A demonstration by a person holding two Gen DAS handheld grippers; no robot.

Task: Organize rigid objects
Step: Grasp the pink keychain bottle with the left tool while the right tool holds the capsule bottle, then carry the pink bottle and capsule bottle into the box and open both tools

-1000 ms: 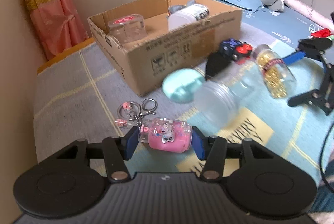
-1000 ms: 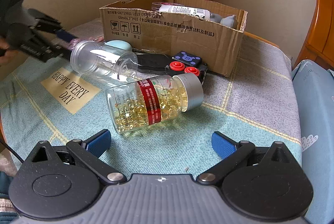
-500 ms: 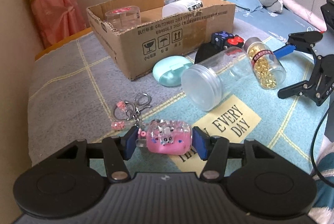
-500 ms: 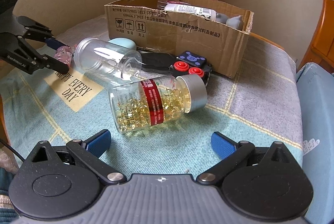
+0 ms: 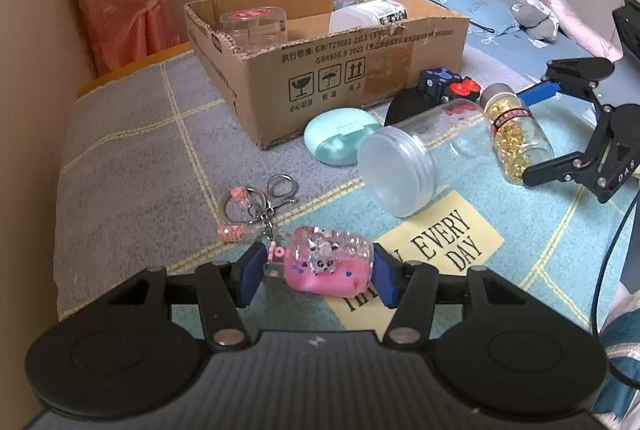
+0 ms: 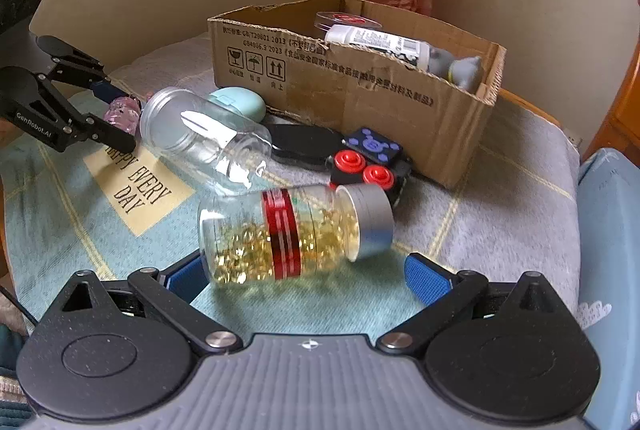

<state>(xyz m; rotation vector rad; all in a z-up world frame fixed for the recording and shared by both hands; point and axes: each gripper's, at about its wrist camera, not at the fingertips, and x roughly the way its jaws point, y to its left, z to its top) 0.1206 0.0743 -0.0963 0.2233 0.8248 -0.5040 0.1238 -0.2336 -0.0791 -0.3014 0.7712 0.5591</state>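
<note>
Down at the bottom centre of the left wrist view, the left gripper (image 5: 318, 272) pinches the pink keychain bottle (image 5: 328, 264) end to end between its blue pads, the key rings (image 5: 260, 201) trailing up and to the left on the patterned cloth (image 5: 132, 181). Just above and to the right lies the clear empty jar (image 5: 420, 153) on its side, with the mint case (image 5: 340, 137) beside it to the left. The cardboard box (image 5: 348, 81) sits in the upper middle of that frame, already holding a white bottle (image 5: 368, 15) and a clear round container (image 5: 254, 25).

In the right wrist view the right gripper (image 6: 306, 276) is spread wide at the lower centre. The capsule bottle (image 6: 292, 230) lies on its side, silver cap to the right; its base end sits close by the left pad, the right pad clear of it. Above it, the black fidget toy (image 6: 368, 159) rests near the box's front wall.
</note>
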